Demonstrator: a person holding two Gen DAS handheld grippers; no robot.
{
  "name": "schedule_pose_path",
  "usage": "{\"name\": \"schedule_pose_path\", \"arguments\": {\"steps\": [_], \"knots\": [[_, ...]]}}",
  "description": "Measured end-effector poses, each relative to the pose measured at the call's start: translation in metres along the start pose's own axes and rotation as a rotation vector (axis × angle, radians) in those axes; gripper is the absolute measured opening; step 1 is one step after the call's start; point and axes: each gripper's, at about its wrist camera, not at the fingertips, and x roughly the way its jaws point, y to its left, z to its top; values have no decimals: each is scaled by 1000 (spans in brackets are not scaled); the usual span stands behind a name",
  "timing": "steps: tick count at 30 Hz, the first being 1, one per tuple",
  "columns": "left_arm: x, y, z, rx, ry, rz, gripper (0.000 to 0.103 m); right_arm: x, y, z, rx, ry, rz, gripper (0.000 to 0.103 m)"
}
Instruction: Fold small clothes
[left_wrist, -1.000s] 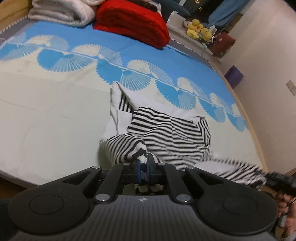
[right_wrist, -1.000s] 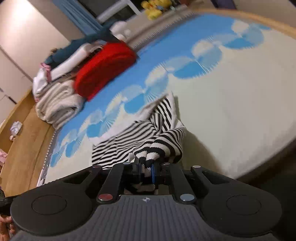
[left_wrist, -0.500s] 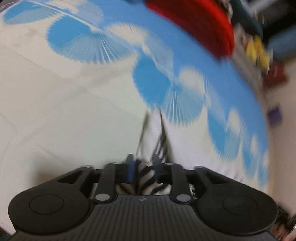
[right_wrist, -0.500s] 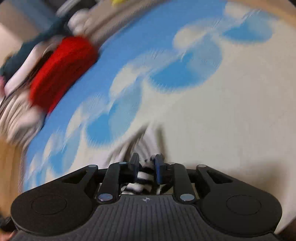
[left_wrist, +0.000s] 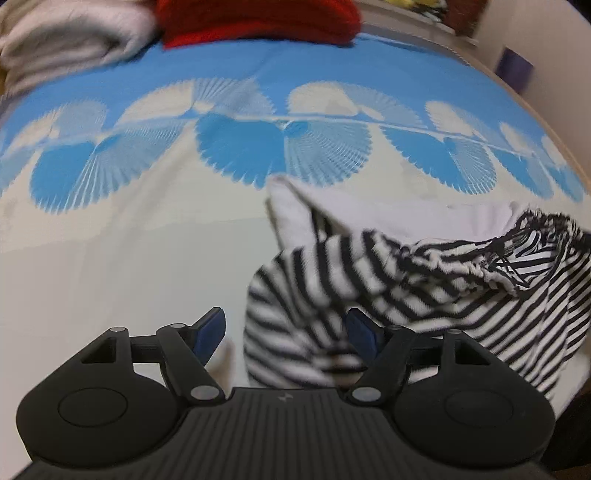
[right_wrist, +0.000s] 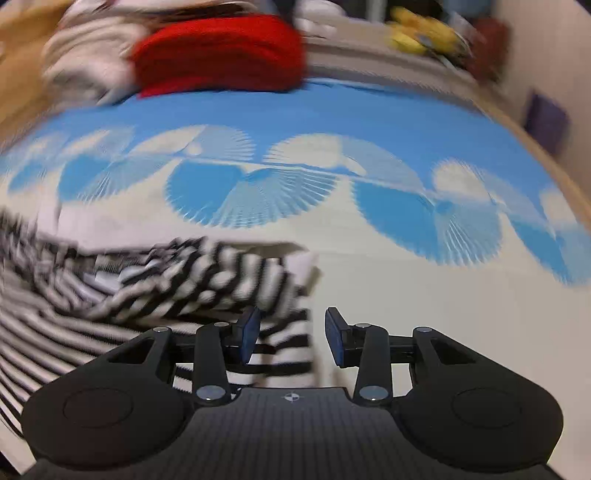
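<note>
**Operator:** Which step is in hand?

**Technician:** Release after a fold, by my reading. The striped garment (left_wrist: 424, 291) lies bunched on the bed (left_wrist: 110, 266), on the cream part of the cover below the band of blue fans. The left gripper (left_wrist: 286, 334) has its jaws opening, already wide; a striped fold lies between them, but neither pad presses on it. The right gripper (right_wrist: 291, 338) has its jaws opening too, at a middling gap, with the garment's striped corner between them, against the left pad (blur hides whether it still touches) and clear of the right one.

**Operator:** What does the next move call for?

**Technician:** Judged from the lie of the cloth: lift both grippers clear without snagging a pad, then check the shape. The fold looks loose and humped, with a white inner layer (left_wrist: 295, 206) showing at the far edge, so smoothing or a second fold is probably needed.

**Operator:** Edges and room?

**Technician:** Open cover lies left of the garment in the left wrist view and right of it in the right wrist view. The red blanket (right_wrist: 221, 55) and the pale folded bedding (left_wrist: 70, 40) sit well apart, at the head of the bed. The bed's side edge curves past at the right of both views; its near edge is hidden behind the gripper bodies.
</note>
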Motion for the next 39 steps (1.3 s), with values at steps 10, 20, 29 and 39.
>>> {"name": "schedule_pose_path", "arguments": {"steps": [10,20,29,39], "knots": [[39,-20,32,91,-76,-60,7,36,20,29,-78,-60,46,41],[19,3,73,-98,-358,29,2,13,-20,71,252,-335,111,3],[130,-30,81,83,-38,175,3,126,6,79,116,32,-114,3],[137,-28,91,-19,-37,261,18,160,32,71,29,112,-192,7]]}}
